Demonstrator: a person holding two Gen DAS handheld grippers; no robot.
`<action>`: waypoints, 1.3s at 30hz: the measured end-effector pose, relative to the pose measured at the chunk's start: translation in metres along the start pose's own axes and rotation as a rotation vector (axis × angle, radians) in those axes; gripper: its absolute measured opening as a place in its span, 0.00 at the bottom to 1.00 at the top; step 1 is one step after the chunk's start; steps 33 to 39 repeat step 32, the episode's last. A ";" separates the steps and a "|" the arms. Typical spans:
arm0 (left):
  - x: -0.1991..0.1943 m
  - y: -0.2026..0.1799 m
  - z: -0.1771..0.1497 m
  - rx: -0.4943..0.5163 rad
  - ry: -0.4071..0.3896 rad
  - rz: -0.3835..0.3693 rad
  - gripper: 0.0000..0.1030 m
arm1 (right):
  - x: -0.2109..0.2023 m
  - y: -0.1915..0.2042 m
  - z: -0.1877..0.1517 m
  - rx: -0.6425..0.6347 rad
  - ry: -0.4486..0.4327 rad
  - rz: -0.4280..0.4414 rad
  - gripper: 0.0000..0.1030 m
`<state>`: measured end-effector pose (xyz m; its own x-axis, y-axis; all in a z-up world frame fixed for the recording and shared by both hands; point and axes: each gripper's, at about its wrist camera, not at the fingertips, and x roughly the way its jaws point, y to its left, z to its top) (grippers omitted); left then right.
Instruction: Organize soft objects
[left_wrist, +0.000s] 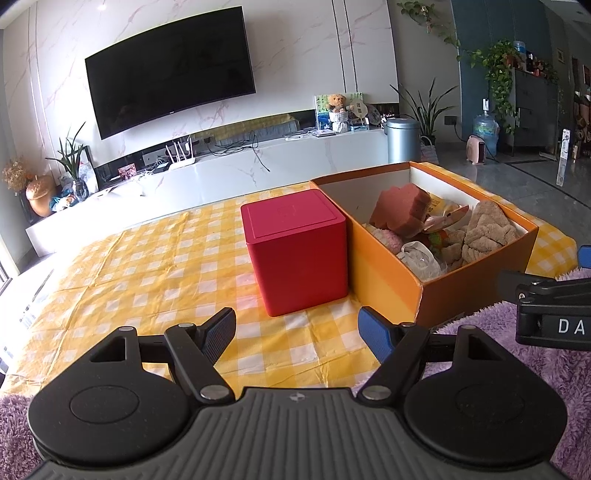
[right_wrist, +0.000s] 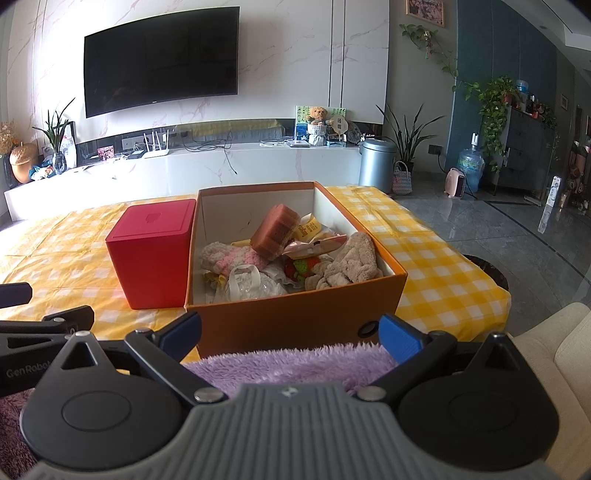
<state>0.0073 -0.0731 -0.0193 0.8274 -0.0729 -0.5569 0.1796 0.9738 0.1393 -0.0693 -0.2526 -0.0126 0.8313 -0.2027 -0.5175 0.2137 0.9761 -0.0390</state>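
Left tongs (left_wrist: 298, 332): lower centre of the left wrist view, jaws spread wide apart with nothing between them, over the yellow-and-white checked cloth covering the tabletop (left_wrist: 147, 266). Right tongs (right_wrist: 290, 334): lower centre of the right wrist view, jaws likewise wide apart, straddling the near edge of a fluffy purple plush blanket (right_wrist: 291, 365) without closing on it; their black body also shows at the right edge of the left wrist view.

Open orange cardboard box with white lining (right_wrist: 295, 317): centre of the right wrist view, just behind the purple blanket. Contents, loosely heaped:
- pinkish-brown rectangular sponge block (right_wrist: 275, 232), tilted, uppermost in the pile;
- pink-and-cream knitted piece (right_wrist: 229, 258), left side of the box;
- beige fuzzy cloth, crumpled (right_wrist: 351, 266), right side;
- clear crinkled plastic bag (right_wrist: 247, 282), near front wall;
- small red-and-green crocheted item (right_wrist: 301, 267), between the bag and the beige cloth;
- yellow printed packet (right_wrist: 308, 227), behind the sponge, partly hidden.

Closed red cube-shaped lidded container (right_wrist: 155, 258): directly left of the orange box, sides touching or nearly so; cannot tell which.

Background, upper left: black wall-mounted television (right_wrist: 160, 59). Right of centre on the white console: brown teddy bear (right_wrist: 317, 114); silver cylindrical bin (right_wrist: 376, 162) beside it.
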 end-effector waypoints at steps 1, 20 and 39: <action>0.000 0.000 0.000 0.000 -0.001 0.000 0.86 | 0.000 0.000 0.000 0.000 0.000 0.000 0.97; 0.000 0.000 0.000 0.000 0.000 -0.001 0.86 | 0.000 0.000 0.000 0.000 0.000 0.000 0.97; -0.001 -0.002 0.003 -0.005 -0.005 -0.003 0.86 | 0.000 0.000 0.000 0.000 0.000 0.000 0.97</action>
